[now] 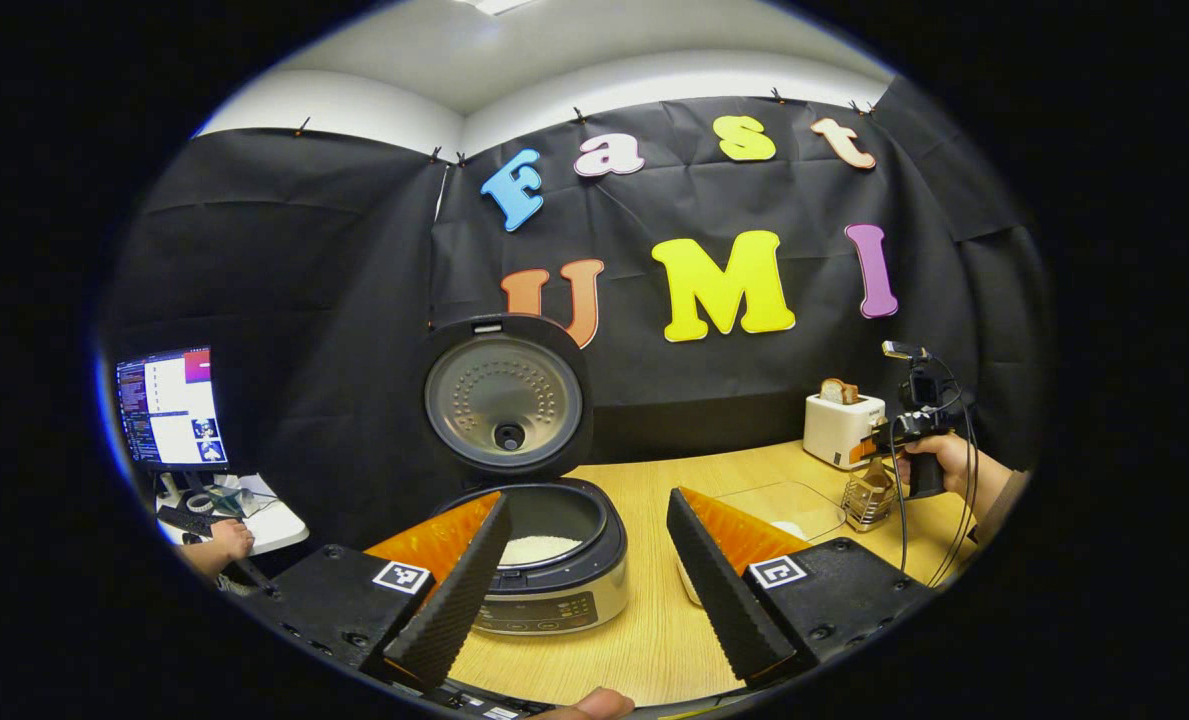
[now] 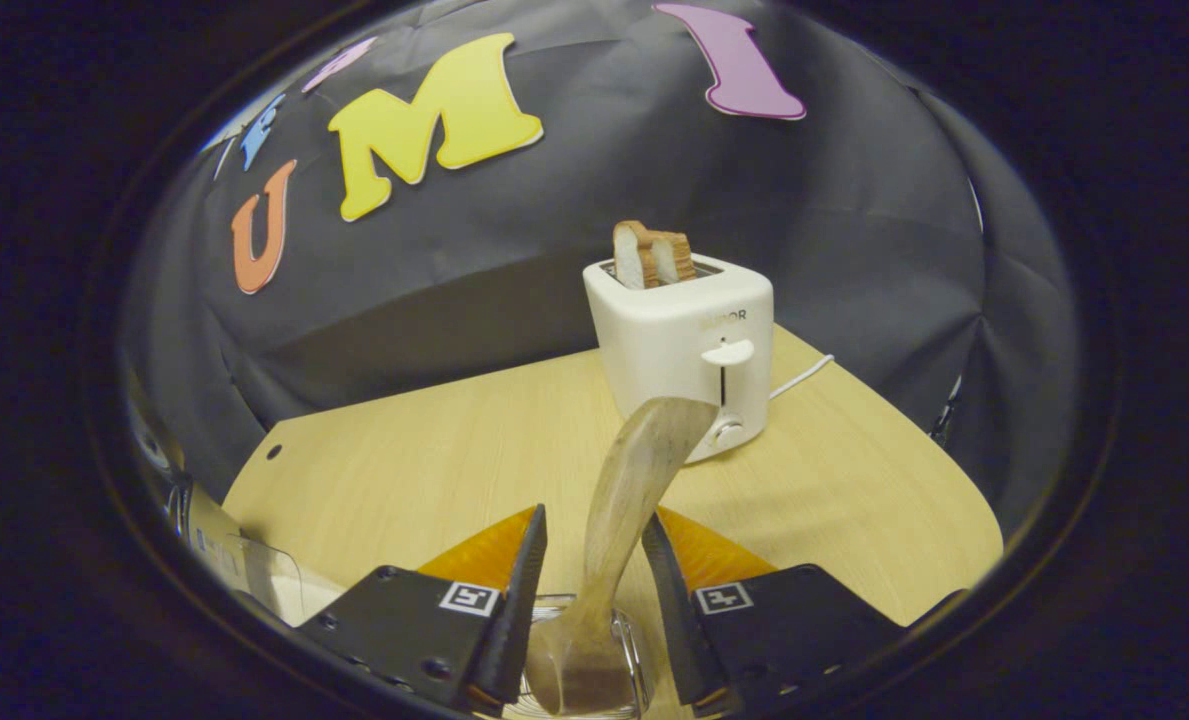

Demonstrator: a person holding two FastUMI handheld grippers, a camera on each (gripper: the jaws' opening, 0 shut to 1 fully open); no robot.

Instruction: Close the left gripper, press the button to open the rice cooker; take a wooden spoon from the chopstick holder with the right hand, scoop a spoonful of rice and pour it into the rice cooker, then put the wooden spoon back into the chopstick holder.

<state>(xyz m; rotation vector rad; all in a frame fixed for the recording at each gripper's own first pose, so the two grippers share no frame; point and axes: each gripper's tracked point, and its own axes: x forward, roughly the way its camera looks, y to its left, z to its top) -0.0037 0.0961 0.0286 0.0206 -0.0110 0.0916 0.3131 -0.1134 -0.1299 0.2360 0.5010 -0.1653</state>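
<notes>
A: Where is the wooden spoon?

B: In the right gripper view it stands between the two fingers of the right gripper, its lower end down in the chopstick holder at 6 o'clock. Its upper end leans toward 1 o'clock, in front of the white toaster.

A: Do the fingers hold it?

B: They stand close on both sides of the spoon, only a narrow opening. I cannot tell if both really press on it.

A: And the rice cooker?

B: In the left gripper view it is on the counter just beyond the left gripper, near the centre, slightly toward 7 o'clock. Its lid stands up open, and white rice lies in the pot.

A: What about the left fingers?

B: They are wide apart and hold nothing. The cooker shows between them.

A: What else is around?

B: At 3 o'clock in the left gripper view a hand holds the right gripper over the holder, and the toaster with a bread slice is just behind. At 9 o'clock there is a monitor and another hand at a small white table.
</notes>
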